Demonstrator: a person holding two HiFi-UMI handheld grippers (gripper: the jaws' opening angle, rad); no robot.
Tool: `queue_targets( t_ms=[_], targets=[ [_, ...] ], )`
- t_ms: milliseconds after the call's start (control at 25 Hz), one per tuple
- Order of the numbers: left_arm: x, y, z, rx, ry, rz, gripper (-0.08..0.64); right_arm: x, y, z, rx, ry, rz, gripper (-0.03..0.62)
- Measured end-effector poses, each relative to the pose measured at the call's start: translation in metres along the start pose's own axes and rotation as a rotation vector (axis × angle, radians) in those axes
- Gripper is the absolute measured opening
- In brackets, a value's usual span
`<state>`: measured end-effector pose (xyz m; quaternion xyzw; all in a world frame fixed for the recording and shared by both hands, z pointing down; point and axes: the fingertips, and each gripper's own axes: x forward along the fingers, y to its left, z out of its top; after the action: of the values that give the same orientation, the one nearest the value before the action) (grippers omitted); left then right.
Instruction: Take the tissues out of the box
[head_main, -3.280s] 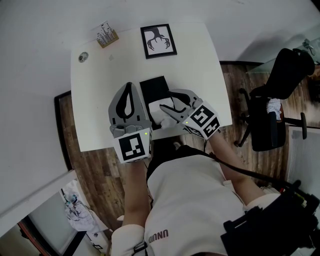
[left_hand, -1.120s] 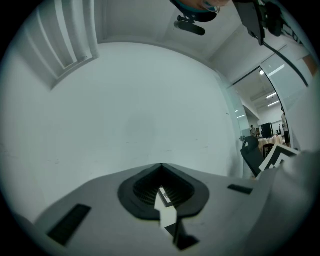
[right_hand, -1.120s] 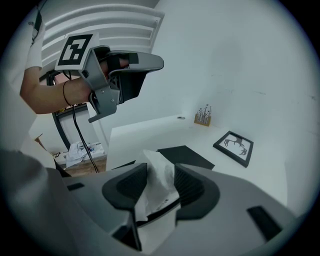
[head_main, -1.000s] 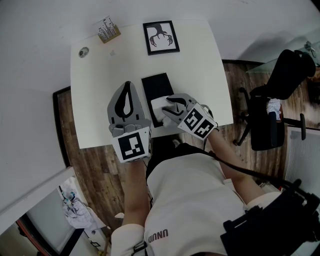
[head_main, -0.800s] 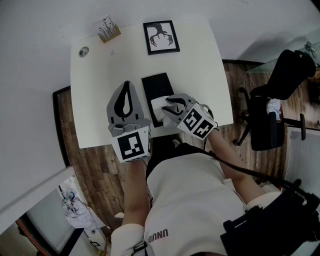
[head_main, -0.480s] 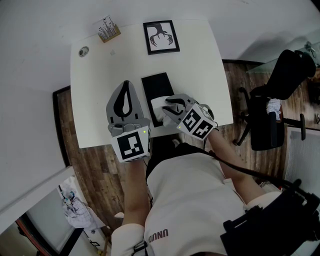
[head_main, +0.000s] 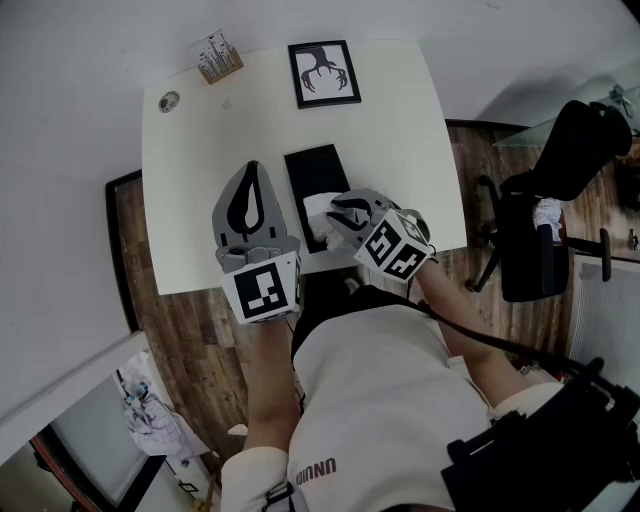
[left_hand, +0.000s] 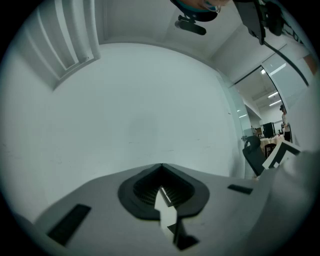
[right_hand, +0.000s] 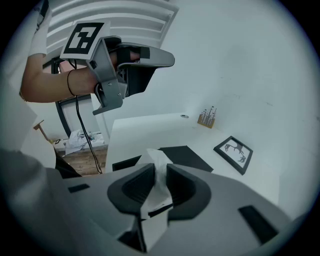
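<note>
A black tissue box (head_main: 318, 172) lies on the white table (head_main: 200, 200), with a white tissue (head_main: 316, 214) standing up out of its near end. My right gripper (head_main: 336, 212) slants down over that end. Its jaws have just been closing, and in the right gripper view the pads press on the tissue (right_hand: 158, 161), so the right gripper (right_hand: 159, 169) is shut on it. My left gripper (head_main: 254, 170) hangs to the left of the box, shut and empty. The left gripper (left_hand: 161, 169) faces a bare wall and also shows as the left gripper (right_hand: 167, 60) in the right gripper view.
A framed antler picture (head_main: 322, 73) lies at the table's far edge, a small wooden holder (head_main: 215, 60) at the far left corner and a small round object (head_main: 167, 101) near it. A black office chair (head_main: 560, 190) stands on the wood floor to the right.
The right gripper's jaws have narrowed onto the tissue and the gripper has rolled slightly. Both hands have stayed where they were, and the left gripper looks the same.
</note>
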<state>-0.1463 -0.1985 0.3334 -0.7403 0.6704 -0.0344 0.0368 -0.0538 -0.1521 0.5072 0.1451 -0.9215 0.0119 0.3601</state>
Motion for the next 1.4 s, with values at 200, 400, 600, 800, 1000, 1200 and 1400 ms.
queue_targets(
  t_ms=[200,400,600,800,1000,1200,1400],
  targets=[
    [-0.001,-0.001,0.002,-0.032,-0.002,0.005,0.012,-0.001,0.003,0.001,-0.001,-0.004,0.001,0.086],
    [0.000,-0.001,0.003,-0.031,-0.004,0.006,0.012,-0.003,0.002,0.001,-0.005,-0.005,0.002,0.080],
    [-0.002,0.000,0.000,0.014,-0.004,0.001,0.012,-0.006,0.003,0.003,-0.014,-0.008,0.004,0.075],
    [-0.004,0.003,-0.002,0.023,-0.001,0.007,0.012,-0.009,0.001,0.005,-0.010,-0.011,0.002,0.074],
    [-0.005,0.002,0.000,0.025,-0.008,0.009,0.012,-0.011,-0.001,0.006,-0.005,-0.016,-0.003,0.074],
    [-0.007,0.003,-0.003,0.021,0.013,0.013,0.012,-0.015,-0.002,0.010,-0.012,-0.026,-0.014,0.074],
    [-0.008,0.004,-0.004,0.019,0.015,0.017,0.012,-0.018,-0.007,0.016,-0.014,-0.039,-0.026,0.074]
  ],
)
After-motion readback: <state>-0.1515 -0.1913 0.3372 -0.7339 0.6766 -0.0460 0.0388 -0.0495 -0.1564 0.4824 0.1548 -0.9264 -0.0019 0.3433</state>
